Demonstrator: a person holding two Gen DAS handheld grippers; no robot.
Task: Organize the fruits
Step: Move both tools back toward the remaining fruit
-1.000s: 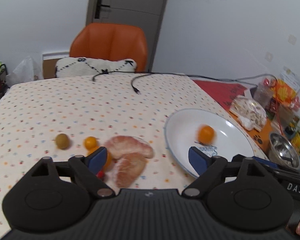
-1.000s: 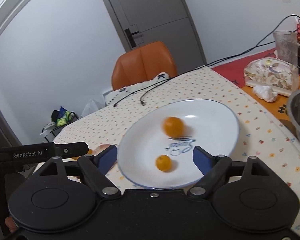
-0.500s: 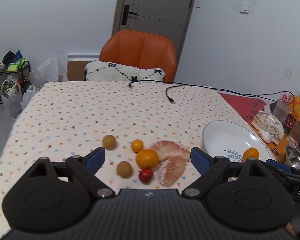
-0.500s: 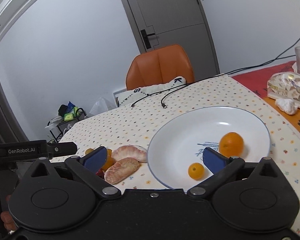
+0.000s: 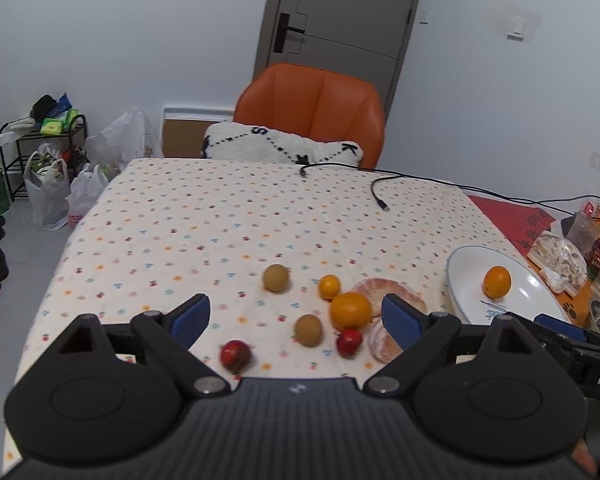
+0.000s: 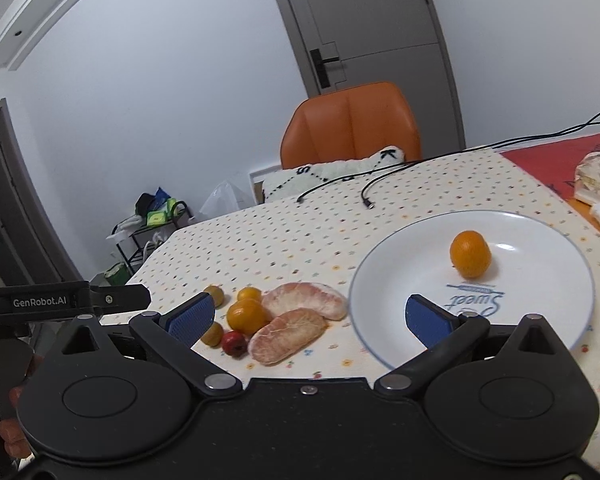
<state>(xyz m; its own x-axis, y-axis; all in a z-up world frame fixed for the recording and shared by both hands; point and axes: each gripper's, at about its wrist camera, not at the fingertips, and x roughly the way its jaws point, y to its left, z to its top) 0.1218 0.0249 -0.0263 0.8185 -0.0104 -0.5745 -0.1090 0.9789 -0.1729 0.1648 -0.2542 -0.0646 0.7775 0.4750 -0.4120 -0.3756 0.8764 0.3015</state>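
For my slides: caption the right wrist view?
Open right gripper above tablecloth; one orange on white plate, pomelo segments alongside.

A: How do the left tongs (image 5: 296, 312) stand?

B: Spread wide, blue pads (image 5: 190, 318) far apart, nothing between them. They hang above the near part of the bench, pointing away toward the far side.

A: And the right tongs (image 6: 310, 314)?

B: Also spread wide and empty, held level. Their own body shows at the right edge of the left wrist view.

A: Any hand visible?

B: Fingertips (image 6: 10, 432) at the near left edge of the right wrist view, wrapped on the left tongs' handle.
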